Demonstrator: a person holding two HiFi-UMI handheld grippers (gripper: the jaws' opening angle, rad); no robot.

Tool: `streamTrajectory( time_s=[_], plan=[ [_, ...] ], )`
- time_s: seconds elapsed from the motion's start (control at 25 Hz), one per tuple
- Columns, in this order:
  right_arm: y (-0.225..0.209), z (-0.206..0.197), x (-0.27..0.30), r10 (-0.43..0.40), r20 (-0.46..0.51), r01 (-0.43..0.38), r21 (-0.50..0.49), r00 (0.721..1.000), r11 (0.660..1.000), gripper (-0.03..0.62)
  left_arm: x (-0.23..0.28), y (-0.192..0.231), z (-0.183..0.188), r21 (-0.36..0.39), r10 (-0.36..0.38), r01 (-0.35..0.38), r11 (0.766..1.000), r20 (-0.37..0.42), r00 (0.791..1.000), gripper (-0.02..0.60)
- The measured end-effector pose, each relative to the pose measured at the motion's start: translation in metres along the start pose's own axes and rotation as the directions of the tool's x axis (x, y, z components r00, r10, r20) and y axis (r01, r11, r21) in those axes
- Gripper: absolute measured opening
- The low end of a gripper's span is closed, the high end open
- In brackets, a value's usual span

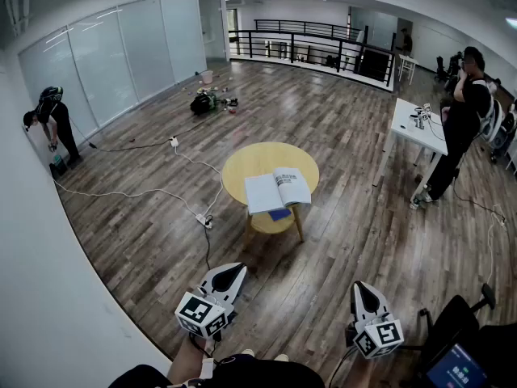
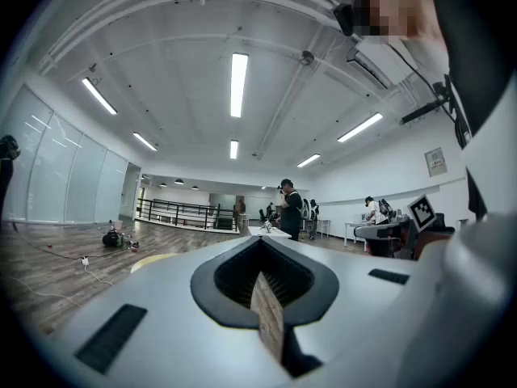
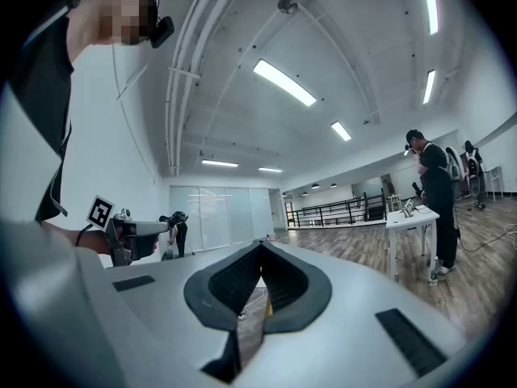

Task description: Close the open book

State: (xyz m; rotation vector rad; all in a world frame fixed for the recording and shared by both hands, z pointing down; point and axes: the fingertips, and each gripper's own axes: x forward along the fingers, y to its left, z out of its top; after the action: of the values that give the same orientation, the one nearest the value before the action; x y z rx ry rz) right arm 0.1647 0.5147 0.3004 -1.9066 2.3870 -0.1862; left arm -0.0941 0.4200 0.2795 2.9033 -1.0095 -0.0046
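Plainly open, the book [image 1: 278, 191] lies on the round table [image 1: 242, 164] — well apart from the left hand-held gripper [image 1: 229, 275] and right hand-held gripper [image 1: 361, 291], each with jaws together, empty.

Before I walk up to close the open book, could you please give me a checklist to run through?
1. The book lies open, pages up, on the round table: ok.
2. Tools free: left tool and right tool have jaws together, nothing held: ok.
3. Tools within reach of the book: not ok; both are low near your body, the table well ahead.
4. Floor cable and power strip lie left of the table, off the straight path: ok.
5. Person by the white desk stands apart from the table: ok.
6. Blue thing at the book's near edge: cannot tell what it is.
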Motion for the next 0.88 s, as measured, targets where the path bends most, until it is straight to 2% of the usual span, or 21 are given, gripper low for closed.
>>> streamTrajectory(
  time_s=[0.52,0.68,0.88],
  plan=[
    [-0.056,0.007,0.022,0.029,0.005,-0.029,-0.008,1.0,1.0,0.003,0.062,-0.012,0.007,0.038,0.017,-0.017,0.999,0.011,1.0,-0.002],
    [-0.069,0.005,0.044,0.025,-0.003,-0.025,0.001,1.0,1.0,0.003,0.082,0.003,0.004,0.033,0.024,-0.024,0.999,0.002,1.0,-0.002],
    [-0.089,0.002,0.091,0.027,-0.013,-0.027,-0.006,1.0,1.0,0.003,0.121,0.041,0.0,0.021,0.03,-0.03,0.999,0.009,1.0,-0.002]
  ],
)
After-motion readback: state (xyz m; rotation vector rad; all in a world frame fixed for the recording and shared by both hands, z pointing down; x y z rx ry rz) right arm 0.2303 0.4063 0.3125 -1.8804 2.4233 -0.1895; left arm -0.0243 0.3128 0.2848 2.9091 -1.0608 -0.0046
